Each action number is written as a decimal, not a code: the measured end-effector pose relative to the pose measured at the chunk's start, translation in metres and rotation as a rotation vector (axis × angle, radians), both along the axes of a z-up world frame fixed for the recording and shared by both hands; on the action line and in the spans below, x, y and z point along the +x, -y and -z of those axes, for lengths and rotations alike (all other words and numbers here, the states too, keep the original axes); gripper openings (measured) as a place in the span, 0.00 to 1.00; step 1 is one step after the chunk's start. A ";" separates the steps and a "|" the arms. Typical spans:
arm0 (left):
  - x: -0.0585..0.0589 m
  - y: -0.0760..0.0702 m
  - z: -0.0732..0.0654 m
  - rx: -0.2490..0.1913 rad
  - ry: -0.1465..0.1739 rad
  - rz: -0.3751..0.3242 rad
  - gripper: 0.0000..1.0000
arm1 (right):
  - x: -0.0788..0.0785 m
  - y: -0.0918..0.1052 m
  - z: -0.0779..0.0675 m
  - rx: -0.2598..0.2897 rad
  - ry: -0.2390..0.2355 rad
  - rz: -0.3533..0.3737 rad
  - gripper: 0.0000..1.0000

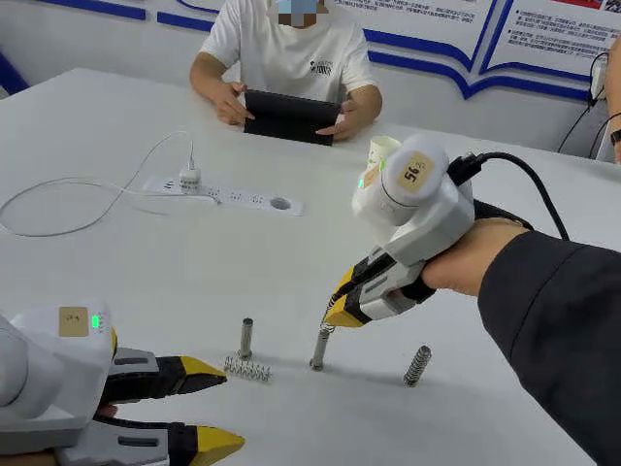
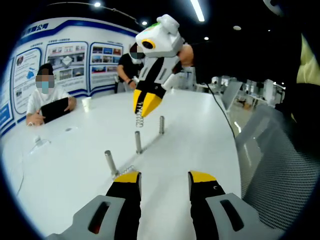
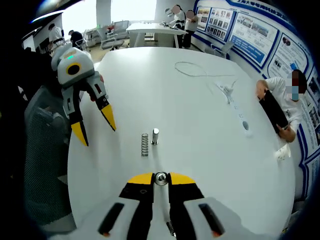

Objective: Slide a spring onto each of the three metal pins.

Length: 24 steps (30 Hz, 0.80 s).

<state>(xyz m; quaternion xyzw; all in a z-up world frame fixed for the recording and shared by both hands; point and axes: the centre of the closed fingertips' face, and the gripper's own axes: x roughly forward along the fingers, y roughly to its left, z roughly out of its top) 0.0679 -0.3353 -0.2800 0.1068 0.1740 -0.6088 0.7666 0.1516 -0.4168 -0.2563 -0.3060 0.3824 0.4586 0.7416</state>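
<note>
Three metal pins stand upright in a row on the white table. The left pin is bare, and a loose spring lies on the table in front of it. The right pin has a spring coiled around it. My right gripper is shut on another spring, which hangs from its tips just above the top of the middle pin. In the right gripper view that pin's top sits between my fingertips. My left gripper stands open by the loose spring.
A power strip with a white cable lies further back on the table. A person sits at the far side holding a dark tablet, with a paper cup beside them.
</note>
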 end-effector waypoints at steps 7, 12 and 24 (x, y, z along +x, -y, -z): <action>0.002 -0.002 0.002 0.001 -0.006 -0.008 0.39 | 0.005 0.003 0.009 -0.008 -0.012 0.013 0.12; 0.002 -0.002 0.003 0.002 -0.008 -0.008 0.38 | 0.007 0.004 0.013 -0.008 -0.022 0.022 0.12; 0.003 -0.002 0.004 0.001 -0.010 -0.008 0.38 | 0.007 0.000 0.028 -0.034 -0.053 0.013 0.12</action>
